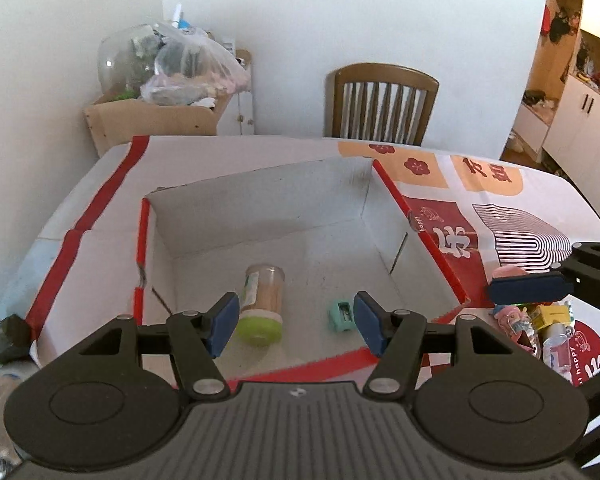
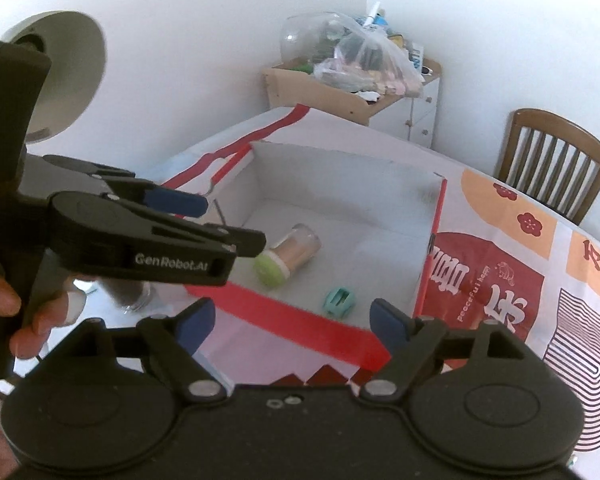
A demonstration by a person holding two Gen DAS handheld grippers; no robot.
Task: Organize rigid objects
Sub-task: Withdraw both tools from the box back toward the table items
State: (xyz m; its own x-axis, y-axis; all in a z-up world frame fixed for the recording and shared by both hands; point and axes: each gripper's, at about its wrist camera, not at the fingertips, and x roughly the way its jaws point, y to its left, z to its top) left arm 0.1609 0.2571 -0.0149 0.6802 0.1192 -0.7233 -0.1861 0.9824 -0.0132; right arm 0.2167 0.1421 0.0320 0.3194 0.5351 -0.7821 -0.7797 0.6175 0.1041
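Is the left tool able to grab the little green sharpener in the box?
Probably yes. The left tool is open and empty above the open box, and nothing covers the sharpener.

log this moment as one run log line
left gripper: open, empty | right gripper: open, empty | box: holds toothpick jar lying on its side, teal sharpener | more items outside box

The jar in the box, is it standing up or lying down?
Lying down. The jar rests on its side on the box floor, green lid toward the camera.
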